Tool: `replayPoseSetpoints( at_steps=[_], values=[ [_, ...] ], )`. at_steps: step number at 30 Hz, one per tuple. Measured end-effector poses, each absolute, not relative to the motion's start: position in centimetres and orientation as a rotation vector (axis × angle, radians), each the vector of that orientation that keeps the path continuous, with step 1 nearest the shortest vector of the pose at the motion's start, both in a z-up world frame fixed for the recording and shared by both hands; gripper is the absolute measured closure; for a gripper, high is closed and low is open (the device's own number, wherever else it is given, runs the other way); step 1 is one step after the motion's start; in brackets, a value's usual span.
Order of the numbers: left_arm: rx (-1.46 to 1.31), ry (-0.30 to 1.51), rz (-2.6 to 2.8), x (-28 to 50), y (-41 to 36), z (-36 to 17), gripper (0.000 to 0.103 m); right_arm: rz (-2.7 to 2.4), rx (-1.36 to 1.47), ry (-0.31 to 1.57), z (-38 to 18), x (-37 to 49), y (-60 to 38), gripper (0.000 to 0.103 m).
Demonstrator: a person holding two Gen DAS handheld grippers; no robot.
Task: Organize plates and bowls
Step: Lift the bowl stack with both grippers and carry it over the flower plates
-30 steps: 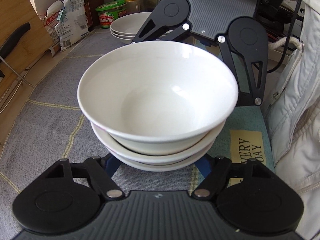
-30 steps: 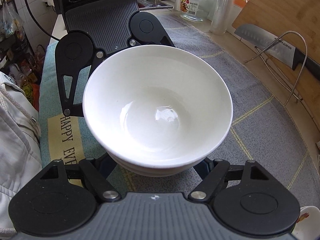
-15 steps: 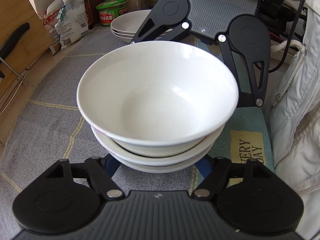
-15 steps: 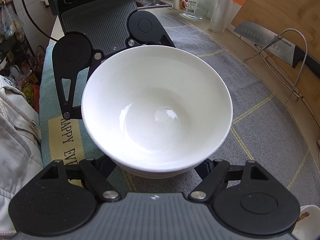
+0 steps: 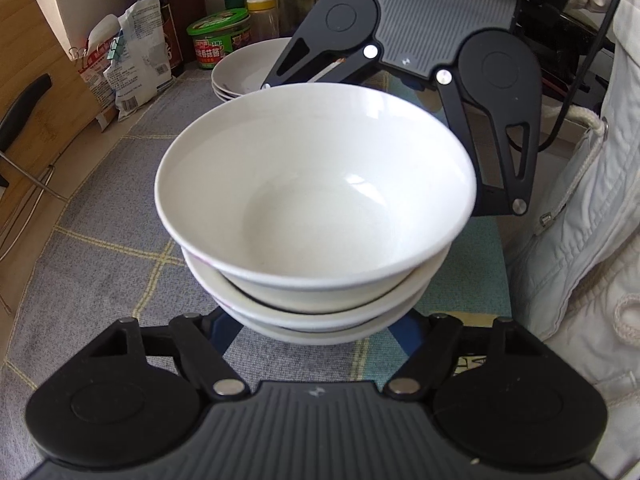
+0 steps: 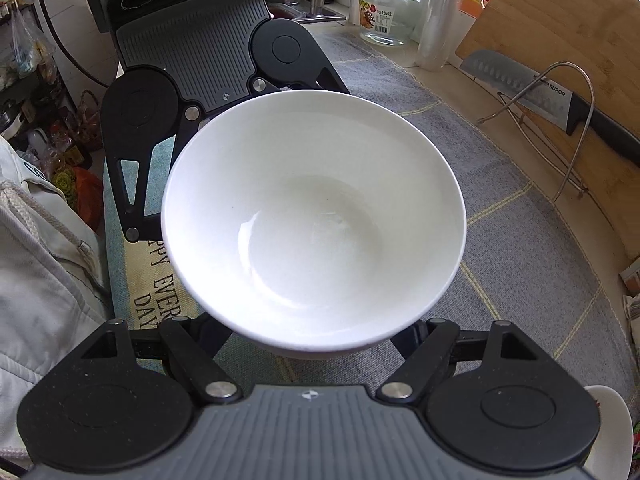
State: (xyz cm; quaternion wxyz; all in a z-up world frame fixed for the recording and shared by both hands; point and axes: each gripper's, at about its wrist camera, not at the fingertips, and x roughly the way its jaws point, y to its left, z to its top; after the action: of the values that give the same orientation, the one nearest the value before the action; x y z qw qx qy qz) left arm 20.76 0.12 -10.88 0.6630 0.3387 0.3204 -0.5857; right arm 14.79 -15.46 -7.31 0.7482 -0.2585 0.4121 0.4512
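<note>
Both grippers face each other across a stack of white bowls [image 5: 316, 208]. The left gripper [image 5: 316, 320] and right gripper [image 6: 312, 332] each have jaws closed against the stack's lower sides, fingertips hidden beneath the rims. Lifting well probably means keeping both level and moving together. The stack hangs above the grey mat [image 5: 92, 248], near its front edge. A plate pile [image 5: 248, 68] sits toward the mat's far corner, with open mat between.
</note>
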Motion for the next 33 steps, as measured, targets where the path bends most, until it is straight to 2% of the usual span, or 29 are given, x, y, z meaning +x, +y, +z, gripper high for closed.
replayPoseSetpoints(
  at_steps=[19,33],
  values=[
    [0.747,0.701,-1.34,18.6,-9.0,-7.7,0.026,0.962,-0.604,0.889,-4.4,14.3,-23.1,0.019],
    [0.768,0.659,-1.377,18.9,-15.7,-7.4,0.026,0.911,-0.597,0.889,-3.7,15.0,-30.0,0.019]
  ],
)
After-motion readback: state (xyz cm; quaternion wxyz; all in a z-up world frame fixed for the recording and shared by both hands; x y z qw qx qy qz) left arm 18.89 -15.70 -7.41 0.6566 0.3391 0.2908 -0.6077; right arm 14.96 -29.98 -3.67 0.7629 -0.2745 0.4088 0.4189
